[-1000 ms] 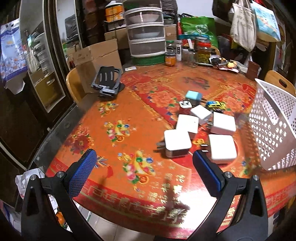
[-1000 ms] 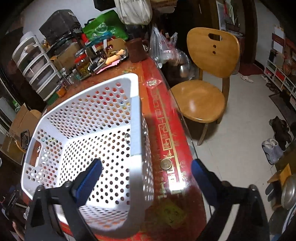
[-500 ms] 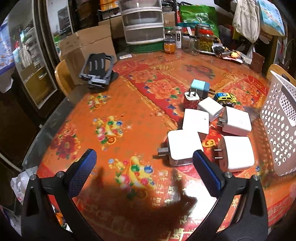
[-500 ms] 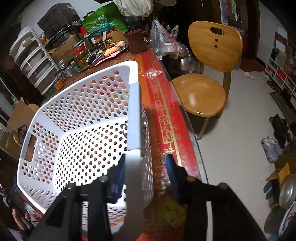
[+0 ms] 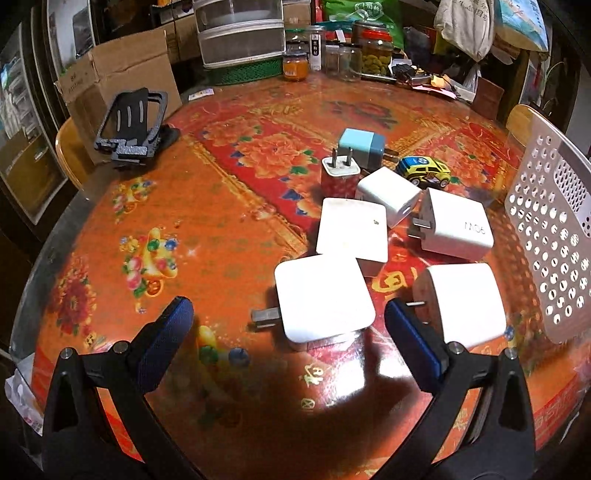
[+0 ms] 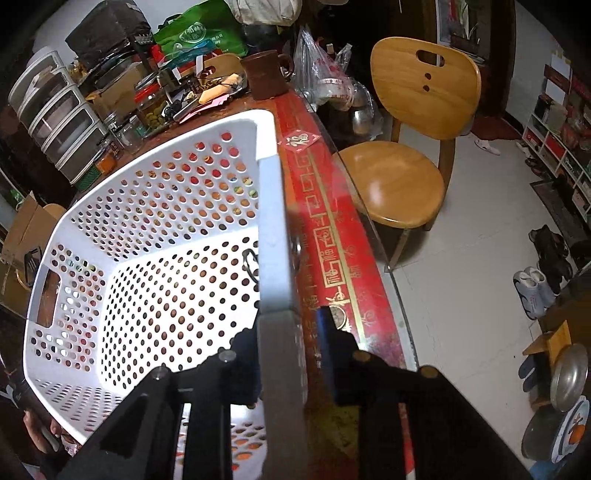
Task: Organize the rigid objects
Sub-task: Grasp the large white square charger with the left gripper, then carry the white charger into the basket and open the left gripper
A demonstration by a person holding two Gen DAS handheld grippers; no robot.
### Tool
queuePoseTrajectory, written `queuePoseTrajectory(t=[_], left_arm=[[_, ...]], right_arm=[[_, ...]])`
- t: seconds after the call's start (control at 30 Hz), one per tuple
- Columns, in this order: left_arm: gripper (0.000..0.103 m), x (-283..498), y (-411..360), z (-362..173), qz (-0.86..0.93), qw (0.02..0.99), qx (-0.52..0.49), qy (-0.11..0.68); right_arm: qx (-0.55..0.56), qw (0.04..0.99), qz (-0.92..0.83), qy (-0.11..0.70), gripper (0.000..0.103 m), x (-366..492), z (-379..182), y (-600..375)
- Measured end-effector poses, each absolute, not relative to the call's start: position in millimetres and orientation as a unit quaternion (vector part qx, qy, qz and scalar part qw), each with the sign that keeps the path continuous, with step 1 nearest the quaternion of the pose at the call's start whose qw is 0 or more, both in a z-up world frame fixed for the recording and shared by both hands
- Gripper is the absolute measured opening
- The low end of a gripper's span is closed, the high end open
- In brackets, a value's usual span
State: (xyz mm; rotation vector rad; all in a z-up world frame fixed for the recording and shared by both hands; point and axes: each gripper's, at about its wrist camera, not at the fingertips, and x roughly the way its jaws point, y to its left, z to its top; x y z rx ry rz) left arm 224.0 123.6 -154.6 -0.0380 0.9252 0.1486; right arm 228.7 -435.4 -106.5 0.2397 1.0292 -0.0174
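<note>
Several white plug chargers lie on the red patterned table. The nearest white charger (image 5: 321,297) sits just ahead of my left gripper (image 5: 288,325), which is open with nothing between its blue pads. More white chargers (image 5: 463,301) (image 5: 352,230) (image 5: 456,225), a blue charger (image 5: 362,147), a red-sided plug (image 5: 340,173) and a yellow toy car (image 5: 424,170) lie beyond. The white perforated basket (image 5: 554,229) stands at the right. My right gripper (image 6: 286,332) is shut on the basket's near rim (image 6: 273,229). The basket looks empty inside.
A black folding phone stand (image 5: 135,125) sits at the table's left. Jars, a drawer unit (image 5: 240,33) and cardboard boxes crowd the far edge. A wooden chair (image 6: 402,147) stands beside the table's edge, with shoes on the tiled floor.
My left gripper has come down and forward toward the chargers, which now look larger. My right gripper has shut on the basket's rim.
</note>
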Motion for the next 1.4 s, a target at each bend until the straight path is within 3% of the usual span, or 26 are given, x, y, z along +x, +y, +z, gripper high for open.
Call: queuePoseTrajectory(t=[0.17, 0.3, 0.43, 1.0, 1.4], left_arm=[[0.098, 229, 124, -158, 0.071, 0.89, -0.027, 0.449], [0.075, 233, 125, -164, 0.07, 0.885, -0.034, 0.459], [0.06, 233, 127, -165, 0.065, 0.885, -0.049, 0.458], [0.059, 221, 122, -142, 0.115, 0.898, 0.0, 0.425], [0.059, 231, 87, -72, 0.133, 0.915, 0.093, 0.369]], right_arm=[[0.111, 0.864, -0.01, 0.492, 0.024, 228, -107, -435], [0.11, 0.864, -0.011, 0.492, 0.024, 229, -108, -435], [0.11, 0.864, -0.01, 0.492, 0.024, 229, -108, -434], [0.107, 0.864, -0.009, 0.492, 0.024, 229, -108, -432], [0.108, 0.865, 0.004, 0.49, 0.024, 231, -109, -435]])
